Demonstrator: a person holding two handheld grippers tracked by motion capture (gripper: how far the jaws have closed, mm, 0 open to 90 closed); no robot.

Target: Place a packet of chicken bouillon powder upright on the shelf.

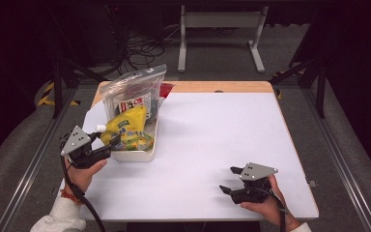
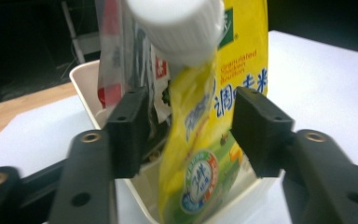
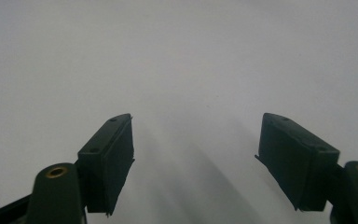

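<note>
Near edge of table (image 1: 212,145): right hand-held gripper (image 1: 228,186) idles, jaws spread w/ nothing between. Left hand-held gripper (image 1: 112,145), jaws apart either side of yellow chicken-bouillon pouch (image 1: 125,129) but not pressing it, appears to be letting go, pouch standing in white bin (image 1: 140,155) before ziplock bag (image 1: 134,89). Next, probably: back straight out w/o snagging pouch.
</note>
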